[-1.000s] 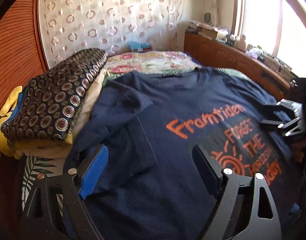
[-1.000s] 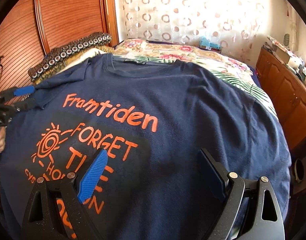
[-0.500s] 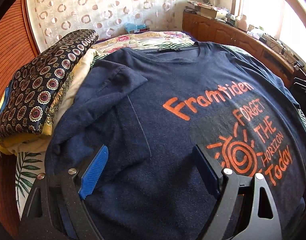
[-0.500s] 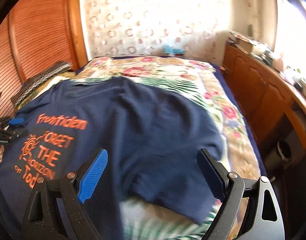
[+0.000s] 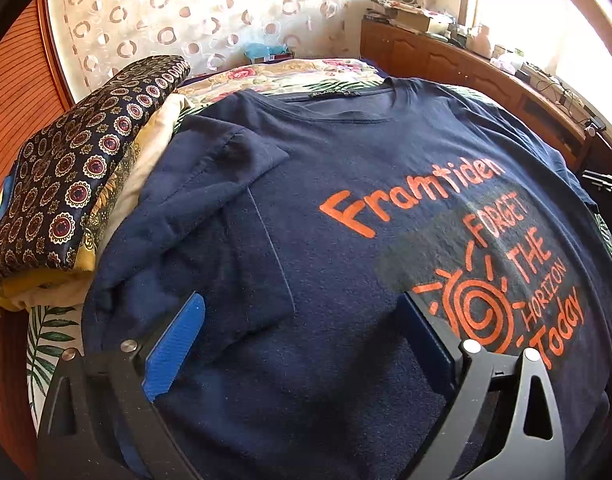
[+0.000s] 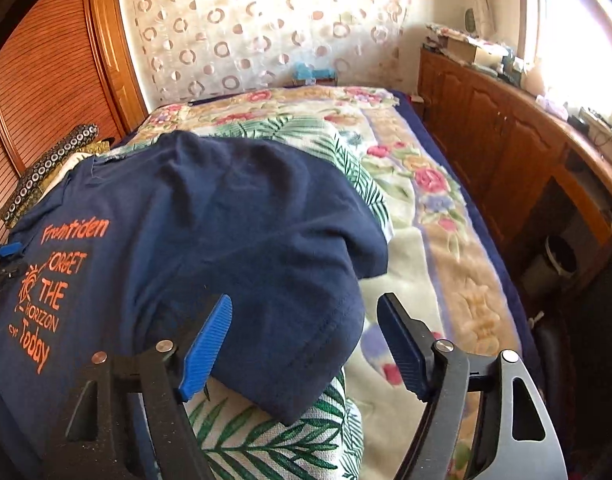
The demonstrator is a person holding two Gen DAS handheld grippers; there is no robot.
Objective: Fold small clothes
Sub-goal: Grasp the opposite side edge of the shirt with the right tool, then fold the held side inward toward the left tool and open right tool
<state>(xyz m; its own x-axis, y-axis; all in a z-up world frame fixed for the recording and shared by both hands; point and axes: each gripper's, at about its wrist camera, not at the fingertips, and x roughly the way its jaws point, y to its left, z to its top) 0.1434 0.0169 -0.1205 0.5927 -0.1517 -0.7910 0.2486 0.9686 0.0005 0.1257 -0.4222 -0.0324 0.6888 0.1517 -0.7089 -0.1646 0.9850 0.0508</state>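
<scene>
- The navy shirt (image 5: 346, 184) lay face up on the bed (image 6: 446, 264), print showing, collar toward the far wall.
- One sleeve (image 5: 210, 184) had already been turned in over the chest on the side next to the stack of folded clothes (image 5: 78, 184); that was the only fold visible.
- The other sleeve (image 6: 306, 320) still lay spread out flat over the floral bedspread, unfolded.
- The left tongs (image 5: 302, 344) hovered over the lower body of the shirt, released; they had just been opening wider, with only flat cloth under them and nothing pinched.
- The right tongs (image 6: 306, 344) sat at the unfolded sleeve, whose hem lay between the jaws; they had just been closing, but the pads (image 6: 210, 344) did not yet press the cloth, so nothing was held.
- Judged progress: early. Left to do were the second sleeve, then likely the lengthwise fold of the body and moving the shirt to the stack.
</scene>
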